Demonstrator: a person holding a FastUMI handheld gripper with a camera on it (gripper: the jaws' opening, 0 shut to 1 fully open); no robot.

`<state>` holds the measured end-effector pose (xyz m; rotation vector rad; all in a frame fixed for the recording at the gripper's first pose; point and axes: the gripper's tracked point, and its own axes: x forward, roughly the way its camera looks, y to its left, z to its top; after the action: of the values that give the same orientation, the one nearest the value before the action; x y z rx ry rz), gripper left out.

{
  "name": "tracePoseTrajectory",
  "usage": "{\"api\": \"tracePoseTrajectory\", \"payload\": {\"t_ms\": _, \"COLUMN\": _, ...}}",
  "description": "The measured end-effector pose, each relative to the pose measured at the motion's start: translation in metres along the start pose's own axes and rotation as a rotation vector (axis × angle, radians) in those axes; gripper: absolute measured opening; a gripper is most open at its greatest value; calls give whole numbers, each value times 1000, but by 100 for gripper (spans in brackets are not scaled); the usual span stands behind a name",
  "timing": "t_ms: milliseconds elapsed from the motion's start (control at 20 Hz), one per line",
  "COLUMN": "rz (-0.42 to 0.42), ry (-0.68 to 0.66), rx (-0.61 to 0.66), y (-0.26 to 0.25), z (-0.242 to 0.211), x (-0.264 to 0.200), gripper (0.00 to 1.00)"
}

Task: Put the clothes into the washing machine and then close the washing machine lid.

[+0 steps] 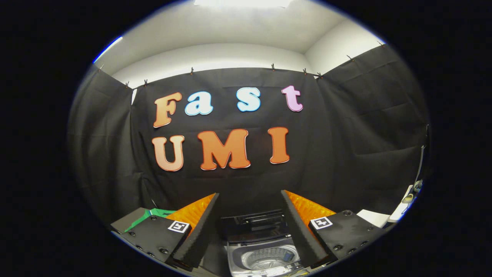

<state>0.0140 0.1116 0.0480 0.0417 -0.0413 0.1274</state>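
Washing machine (263,254): a small top-loader, low down between the two fingers and just beyond them; grey-white body.
Drum (269,258): open to view from above, a perforated metal tub inside the washing machine.
Lid (254,223): raised, dark and glossy, standing up at the back edge of the washing machine, so the opening is uncovered.
Gripper (250,209): spread wide, nothing between the fingers; the washing machine shows through the gap.
Fingers (200,227): black foam pads on the inner faces, orange ribbed backs, one on each side of the washing machine.
Green item (155,213): a bright green strip beyond the left finger, to the left of the washing machine; what it is cannot be told.
White surface (373,217): pale edge to the right of the washing machine, past the right finger.
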Motion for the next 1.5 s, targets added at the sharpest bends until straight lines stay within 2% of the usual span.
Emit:
{"api": "tracePoseTrajectory", "payload": {"t_ms": 200, "rz": 90, "ry": 5, "rx": 38, "y": 64, "z": 4, "x": 25, "gripper": 98}}
{"api": "tracePoseTrajectory", "payload": {"t_ms": 450, "rz": 210, "ry": 65, "rx": 69, "y": 159, "z": -14, "x": 42, "gripper": 98}}
{"api": "tracePoseTrajectory", "payload": {"t_ms": 750, "rz": 342, "ry": 178, "rx": 24, "y": 269, "z": -70, "x": 43, "gripper": 98}}
{"api": "tracePoseTrajectory", "payload": {"t_ms": 900, "rz": 384, "ry": 255, "rx": -4, "y": 309, "z": -108, "x": 38, "gripper": 98}}
{"api": "tracePoseTrajectory", "payload": {"t_ms": 1200, "rz": 371, "ry": 431, "rx": -30, "y": 336, "z": -179, "x": 39, "gripper": 99}}
{"api": "tracePoseTrajectory", "payload": {"t_ms": 1500, "rz": 256, "ry": 557, "rx": -106, "y": 320, "z": -237, "x": 50, "gripper": 99}}
